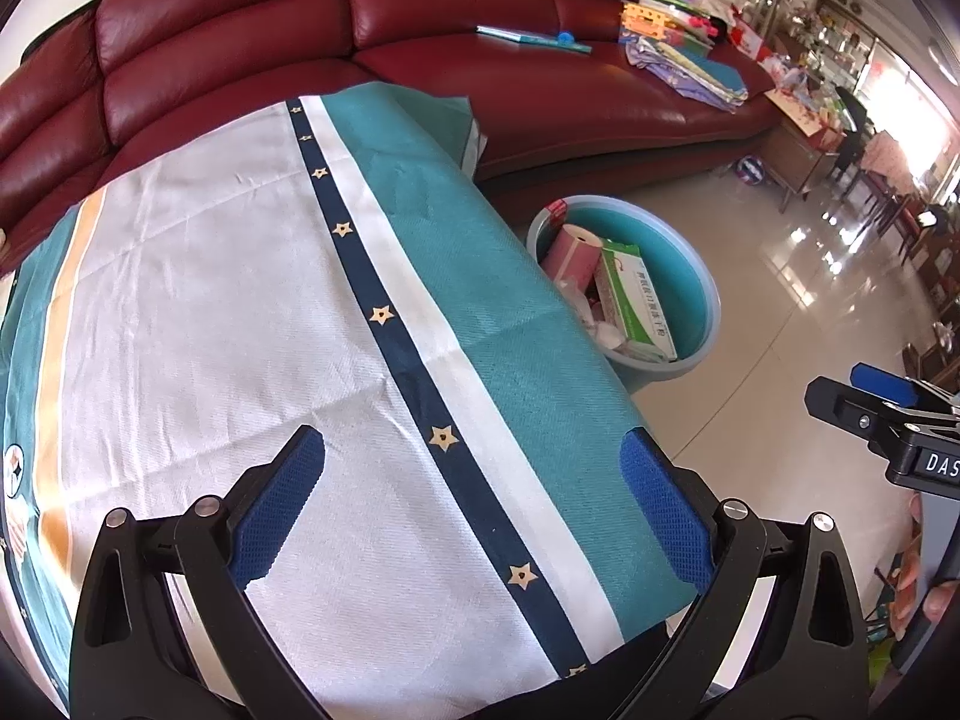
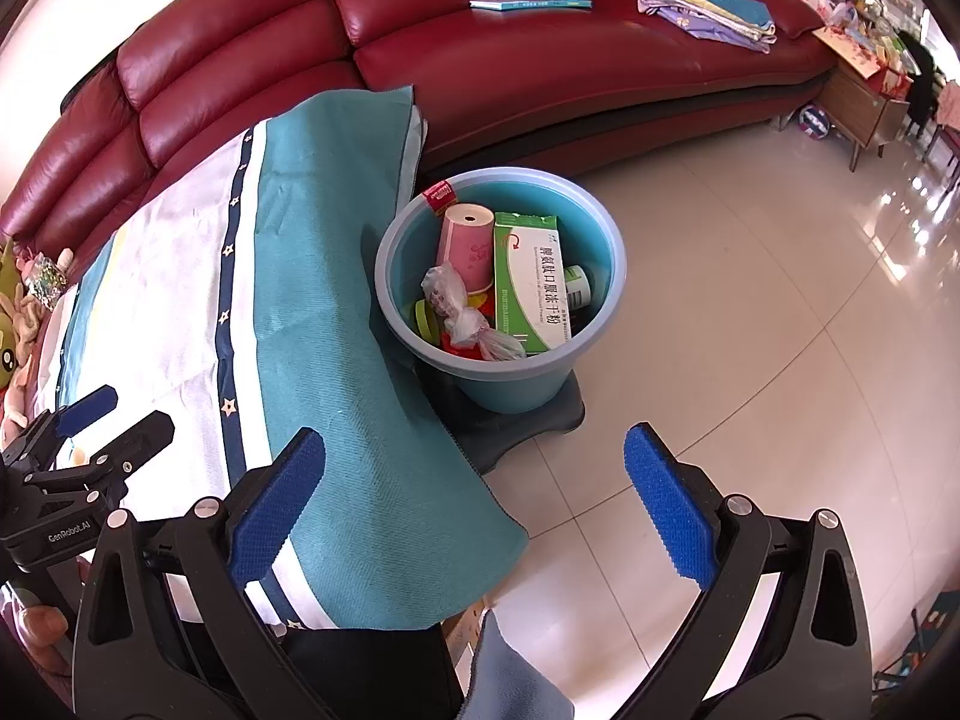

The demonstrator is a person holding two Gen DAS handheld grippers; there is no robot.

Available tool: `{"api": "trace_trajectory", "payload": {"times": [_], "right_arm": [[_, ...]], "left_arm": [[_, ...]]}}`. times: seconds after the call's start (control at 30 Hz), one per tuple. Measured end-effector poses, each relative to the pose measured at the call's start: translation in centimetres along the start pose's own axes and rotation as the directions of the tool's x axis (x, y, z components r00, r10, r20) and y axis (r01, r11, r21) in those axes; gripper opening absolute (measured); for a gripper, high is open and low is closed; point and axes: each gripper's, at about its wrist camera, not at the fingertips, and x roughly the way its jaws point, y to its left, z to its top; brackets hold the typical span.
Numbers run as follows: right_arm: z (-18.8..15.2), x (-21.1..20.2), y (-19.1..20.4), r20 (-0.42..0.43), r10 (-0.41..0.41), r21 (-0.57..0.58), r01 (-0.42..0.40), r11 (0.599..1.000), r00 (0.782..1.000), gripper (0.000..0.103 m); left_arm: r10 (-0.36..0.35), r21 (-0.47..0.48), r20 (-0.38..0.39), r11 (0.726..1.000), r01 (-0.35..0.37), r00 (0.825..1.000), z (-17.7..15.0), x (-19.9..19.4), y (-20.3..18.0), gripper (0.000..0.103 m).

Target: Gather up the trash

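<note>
A blue bucket [image 2: 600, 300] stands on a grey stool beside the table, also in the left wrist view [image 1: 702, 300]. It holds a pink paper cup [image 2: 465, 246], a green-and-white box [image 2: 531, 276], a crumpled plastic bag [image 2: 462, 315], a small bottle and other scraps. My left gripper [image 1: 474, 504] is open and empty above the table cloth [image 1: 240, 300]. My right gripper [image 2: 474, 504] is open and empty, above the table's edge and the floor, short of the bucket. Each gripper shows in the other's view, the right one [image 1: 864, 402] and the left one [image 2: 114, 420].
The table wears a white and teal cloth with a star-dotted navy stripe [image 2: 300, 276]. A red leather sofa [image 2: 540, 60] runs behind, with a book [image 2: 528, 2] and piled fabrics [image 2: 708, 12] on it. Glossy tile floor [image 2: 750, 330] lies to the right. Plush toys [image 2: 24, 324] sit at far left.
</note>
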Motion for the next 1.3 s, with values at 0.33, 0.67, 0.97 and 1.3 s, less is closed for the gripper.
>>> {"api": "trace_trajectory", "payload": {"times": [0.33, 0.67, 0.97, 1.3], "right_arm": [[0.1, 0.3, -0.2, -0.005, 0.002, 0.005, -0.002, 1.0, 1.0, 0.096], [0.3, 0.5, -0.4, -0.009, 0.0, 0.005, 0.0, 1.0, 1.0, 0.096], [0.4, 0.7, -0.3, -0.012, -0.002, 0.001, 0.002, 1.0, 1.0, 0.096], [0.6, 1.2, 0.0, -0.018, -0.004, -0.007, 0.004, 1.0, 1.0, 0.096]], "left_arm": [[0.023, -0.001, -0.002, 1.0, -0.023, 1.0, 0.0, 0.1, 0.2, 0.099], [0.033, -0.002, -0.002, 0.999, -0.033, 0.999, 0.1, 0.1, 0.3, 0.099], [0.043, -0.006, -0.005, 0.999, -0.043, 0.999, 0.0, 0.1, 0.4, 0.099], [0.047, -0.006, -0.006, 0.999, -0.047, 0.999, -0.1, 0.1, 0.6, 0.099]]}}
